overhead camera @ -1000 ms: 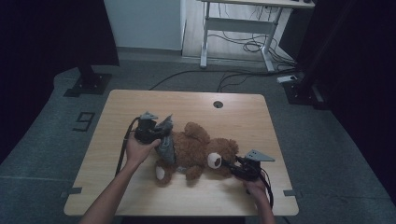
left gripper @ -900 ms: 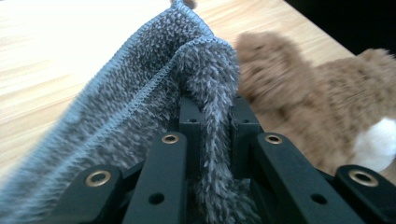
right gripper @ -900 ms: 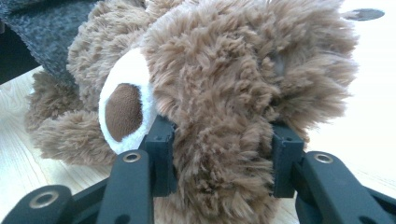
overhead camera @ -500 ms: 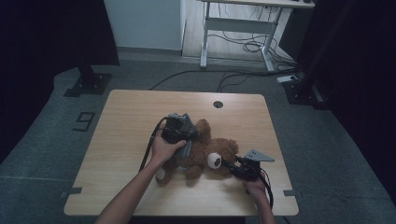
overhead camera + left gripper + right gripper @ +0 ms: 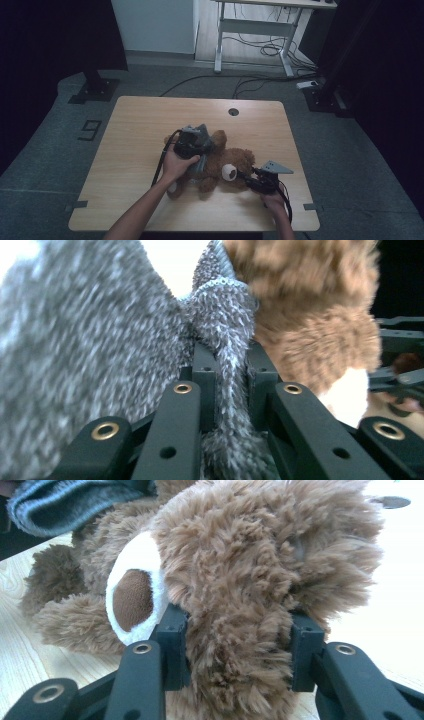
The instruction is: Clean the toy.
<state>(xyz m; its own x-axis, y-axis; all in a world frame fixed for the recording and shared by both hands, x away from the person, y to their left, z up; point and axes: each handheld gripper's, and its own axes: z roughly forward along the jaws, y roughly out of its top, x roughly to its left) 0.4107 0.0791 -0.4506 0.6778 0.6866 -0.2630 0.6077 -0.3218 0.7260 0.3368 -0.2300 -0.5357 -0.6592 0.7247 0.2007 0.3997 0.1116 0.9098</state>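
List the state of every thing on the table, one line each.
teddy bear: lying on its side, head clamped.
grey knit garment: bunched over the bear's body, a fold pinched.
left gripper: shut on the garment.
right gripper: shut on the bear's head.

Left forearm: bare, enters from the bottom edge of the high view and angles up to the table's middle, its hand wrapped around the black two-jaw left gripper [image 5: 196, 150], jaws pinched tight on a fold of grey knitted cloth [image 5: 227, 340]. Right hand: low at the near right edge, holding the black right gripper [image 5: 245, 177] with its grey three-cornered plate, pointed left. Its jaws clamp the head of the brown plush teddy bear [image 5: 240, 580].
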